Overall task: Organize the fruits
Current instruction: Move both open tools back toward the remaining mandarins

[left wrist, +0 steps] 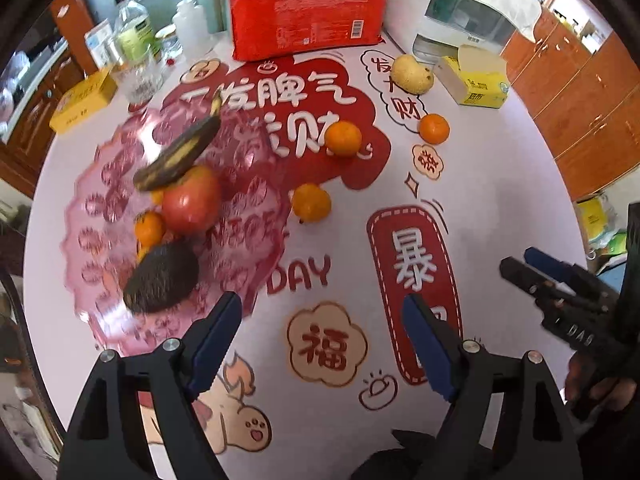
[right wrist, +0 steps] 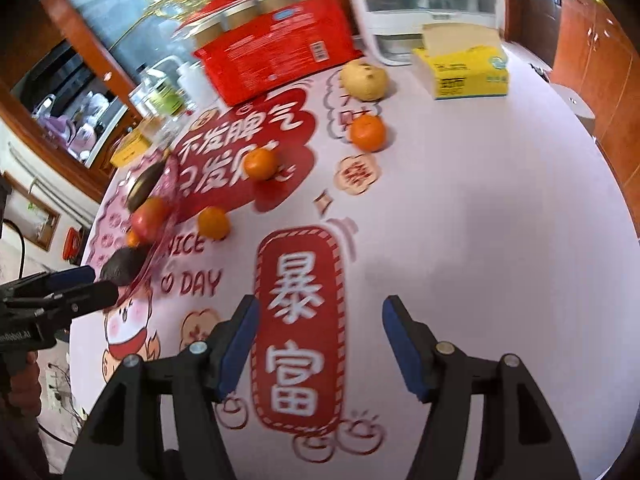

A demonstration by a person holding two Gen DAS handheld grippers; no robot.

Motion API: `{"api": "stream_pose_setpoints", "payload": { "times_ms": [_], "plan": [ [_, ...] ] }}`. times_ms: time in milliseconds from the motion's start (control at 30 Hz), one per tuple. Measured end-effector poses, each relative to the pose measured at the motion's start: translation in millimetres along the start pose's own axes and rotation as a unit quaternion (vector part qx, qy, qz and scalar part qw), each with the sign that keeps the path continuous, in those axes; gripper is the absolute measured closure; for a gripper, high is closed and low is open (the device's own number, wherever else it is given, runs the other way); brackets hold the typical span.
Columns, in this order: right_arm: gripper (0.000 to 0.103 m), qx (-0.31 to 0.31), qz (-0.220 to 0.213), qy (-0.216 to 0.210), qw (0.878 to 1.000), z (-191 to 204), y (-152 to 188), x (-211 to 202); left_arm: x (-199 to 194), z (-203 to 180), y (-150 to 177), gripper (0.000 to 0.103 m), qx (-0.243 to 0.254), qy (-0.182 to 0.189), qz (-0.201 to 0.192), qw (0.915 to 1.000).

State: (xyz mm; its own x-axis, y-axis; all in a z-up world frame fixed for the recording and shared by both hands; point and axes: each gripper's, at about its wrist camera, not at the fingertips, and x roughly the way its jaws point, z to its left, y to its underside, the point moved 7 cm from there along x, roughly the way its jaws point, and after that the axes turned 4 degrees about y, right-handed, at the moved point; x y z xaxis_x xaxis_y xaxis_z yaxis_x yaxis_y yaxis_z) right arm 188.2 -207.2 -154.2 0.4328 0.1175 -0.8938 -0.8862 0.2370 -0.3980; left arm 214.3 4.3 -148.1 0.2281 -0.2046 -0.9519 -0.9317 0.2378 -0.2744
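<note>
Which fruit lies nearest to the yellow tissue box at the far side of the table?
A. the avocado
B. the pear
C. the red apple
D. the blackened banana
B: the pear sits on the tablecloth right beside the yellow tissue box, while the avocado, red apple and blackened banana all lie on the pink plate.

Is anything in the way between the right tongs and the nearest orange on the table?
No. The right tongs are open and empty, and only bare printed tablecloth lies between them and the nearest orange.
</note>
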Motion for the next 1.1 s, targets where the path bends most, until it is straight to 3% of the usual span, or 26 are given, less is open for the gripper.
{"api": "stream_pose_setpoints", "payload": {
  "times_ms": [200,300,567,833,1100],
  "plan": [
    [0.038,-0.005,0.004,0.014,1.000,-26.5,-45.0,5.9,12.7,-7.6,-29.1,0.022,0.011,-0.033,0.025,0.9991],
    [0.038,-0.019,-0.009,0.012,1.000,-31.1,-73.8,4.5,18.0,-13.9,-43.7,0.022,0.011,-0.031,0.036,0.9988],
    [0.034,-0.067,-0.039,0.004,0.997,-23.0,-136.3,12.3,27.9,-25.8,-92.5,0.022,0.026,-0.052,0.030,0.9979],
    [0.033,-0.100,-0.040,-0.002,0.994,-14.3,-158.5,43.4,50.9,-22.6,-136.5,0.022,0.002,-0.054,0.021,0.9983],
    [0.033,-0.132,-0.055,-0.003,0.990,-14.1,-155.3,78.8,100.7,-24.1,-143.6,0.023,-0.026,-0.023,0.033,0.9989]
  ]
}}
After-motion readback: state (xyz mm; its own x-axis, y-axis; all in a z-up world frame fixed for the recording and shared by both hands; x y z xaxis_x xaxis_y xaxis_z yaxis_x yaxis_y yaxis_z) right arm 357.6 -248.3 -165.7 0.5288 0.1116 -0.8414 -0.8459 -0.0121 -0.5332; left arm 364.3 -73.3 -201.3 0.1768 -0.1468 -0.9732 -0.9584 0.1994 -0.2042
